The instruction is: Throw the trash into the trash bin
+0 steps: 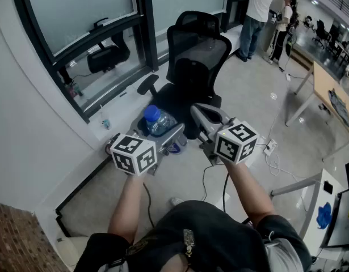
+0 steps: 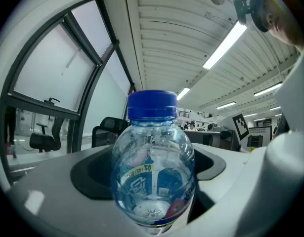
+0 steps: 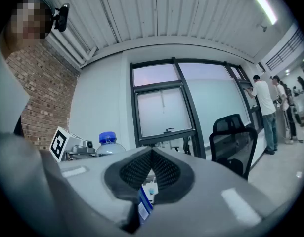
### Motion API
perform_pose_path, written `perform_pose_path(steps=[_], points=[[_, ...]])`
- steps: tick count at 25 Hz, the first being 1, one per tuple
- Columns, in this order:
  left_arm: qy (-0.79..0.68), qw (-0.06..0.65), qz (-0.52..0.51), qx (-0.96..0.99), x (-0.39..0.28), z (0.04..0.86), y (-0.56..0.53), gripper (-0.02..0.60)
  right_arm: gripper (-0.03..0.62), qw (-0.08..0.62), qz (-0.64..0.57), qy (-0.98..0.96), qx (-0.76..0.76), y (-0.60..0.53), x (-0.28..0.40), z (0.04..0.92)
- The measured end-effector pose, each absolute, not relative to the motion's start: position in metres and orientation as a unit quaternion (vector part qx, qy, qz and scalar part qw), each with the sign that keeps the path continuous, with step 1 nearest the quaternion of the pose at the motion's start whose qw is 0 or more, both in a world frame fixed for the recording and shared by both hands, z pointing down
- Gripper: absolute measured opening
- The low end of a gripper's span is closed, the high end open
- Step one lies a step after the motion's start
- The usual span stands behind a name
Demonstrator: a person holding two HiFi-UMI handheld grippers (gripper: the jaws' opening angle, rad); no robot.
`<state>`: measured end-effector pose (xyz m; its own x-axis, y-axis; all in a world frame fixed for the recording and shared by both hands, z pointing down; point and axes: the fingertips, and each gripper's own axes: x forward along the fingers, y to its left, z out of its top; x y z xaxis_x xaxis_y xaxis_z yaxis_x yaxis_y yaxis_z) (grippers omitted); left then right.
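1. Well, the left tool (image 1: 162, 128) stands nearly as wide as it goes, clamped round the belly of the bottle (image 2: 152, 167). The bottle rides in the air above the floor (image 1: 248, 95), just short of the chair (image 1: 194, 61).
2. Right tool (image 1: 198, 111) is closed, pinching a small blue-and-white scrap (image 3: 144, 204) at the seam of its pads.
3. No bin shows in any view, so neither piece is thrown yet.
4. Risk: the bottle's wall is round, slick and thin. It could squirm out forward if the grip eases or the tool tips.
5. Risk: only an edge of the scrap is caught. A quick swing might flick it loose onto the floor.
6. Risk: the chair stands close ahead, and a jaw or the bottle could clip it.
7. Containers: the bottle is clear, with its cap (image 2: 152, 104) on. I cannot tell whether any liquid is left in it.
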<state>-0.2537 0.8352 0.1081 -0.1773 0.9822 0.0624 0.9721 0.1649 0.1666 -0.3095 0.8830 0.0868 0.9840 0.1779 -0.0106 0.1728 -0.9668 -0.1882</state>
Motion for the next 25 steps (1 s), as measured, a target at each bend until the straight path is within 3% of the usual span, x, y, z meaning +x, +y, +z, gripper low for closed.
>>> perform_pose_path(steps=[15,25], points=[[0.757,0.026,0.088,0.647,-0.254,0.112,0.827,0.462,0.003,0.098,0.002,-0.089,-0.991,0.881,-0.311,0.091],[0.707,0.025,0.097,0.7,-0.225,0.123,0.797,0.462,0.003,0.111,-0.008,-0.017,-0.994,0.863,-0.277,0.098]])
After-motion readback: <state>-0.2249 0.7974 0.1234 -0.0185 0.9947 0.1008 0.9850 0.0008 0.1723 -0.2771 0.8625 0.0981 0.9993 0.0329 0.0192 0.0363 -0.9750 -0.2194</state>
